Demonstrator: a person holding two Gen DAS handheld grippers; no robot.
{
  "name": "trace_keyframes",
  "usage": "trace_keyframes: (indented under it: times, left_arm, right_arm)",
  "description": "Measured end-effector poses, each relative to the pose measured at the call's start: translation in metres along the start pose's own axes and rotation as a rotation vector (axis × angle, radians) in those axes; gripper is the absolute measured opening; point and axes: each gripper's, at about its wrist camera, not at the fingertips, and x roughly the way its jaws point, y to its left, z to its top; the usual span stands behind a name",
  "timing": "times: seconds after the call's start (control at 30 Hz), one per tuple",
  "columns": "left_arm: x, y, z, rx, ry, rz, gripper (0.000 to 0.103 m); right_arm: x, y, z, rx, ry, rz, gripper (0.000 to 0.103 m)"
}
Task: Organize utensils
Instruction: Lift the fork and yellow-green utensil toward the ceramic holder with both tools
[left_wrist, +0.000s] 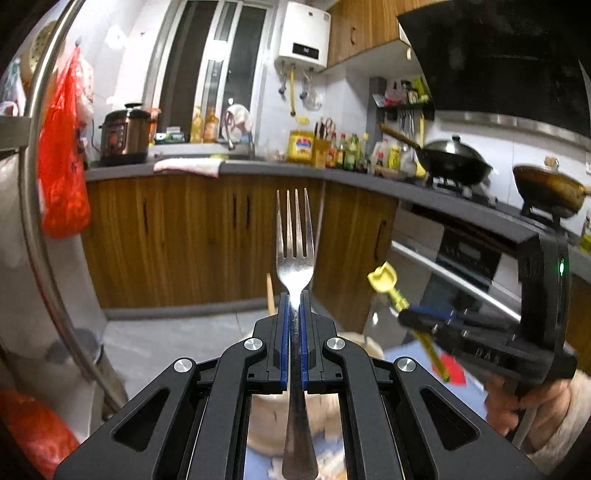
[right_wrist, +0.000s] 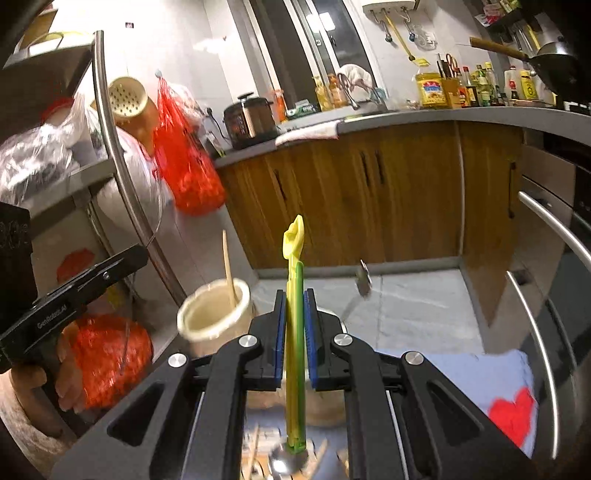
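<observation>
My left gripper (left_wrist: 294, 299) is shut on a steel fork (left_wrist: 295, 236), tines pointing up and away, held in the air. My right gripper (right_wrist: 294, 295) is shut on a yellow-green plastic utensil (right_wrist: 294, 266); it also shows at the right of the left wrist view (left_wrist: 386, 282), held by the right gripper (left_wrist: 406, 317). A cream utensil holder (right_wrist: 212, 310) with a wooden stick (right_wrist: 229, 266) in it stands below and left of the right gripper. The fork's tip (right_wrist: 364, 277) shows blurred in the right wrist view.
A blue cloth with a red heart (right_wrist: 509, 398) lies below. A metal rack (right_wrist: 110, 147) with red bags (right_wrist: 184, 166) stands to the left. Wooden cabinets (left_wrist: 184, 240) and a grey counter (left_wrist: 258, 168) with bottles and woks are ahead. More utensils lie blurred under the right gripper.
</observation>
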Motion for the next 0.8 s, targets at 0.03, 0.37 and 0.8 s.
trace_keyframes:
  times: [0.03,0.37,0.8]
  left_arm:
    - [0.005,0.002,0.005,-0.012,-0.016,0.002,0.005]
    - [0.046,0.006,0.012,-0.047,-0.065,0.034,0.005]
    - [0.067,0.02,-0.001,-0.066,-0.115,0.088,0.005]
  right_arm:
    - [0.004,-0.001,0.004,0.005,-0.014,0.007,0.009]
    - [0.048,-0.017,0.012,0.096,-0.094,0.103,0.009]
    - [0.074,-0.026,-0.009,0.106,-0.089,0.043,0.009]
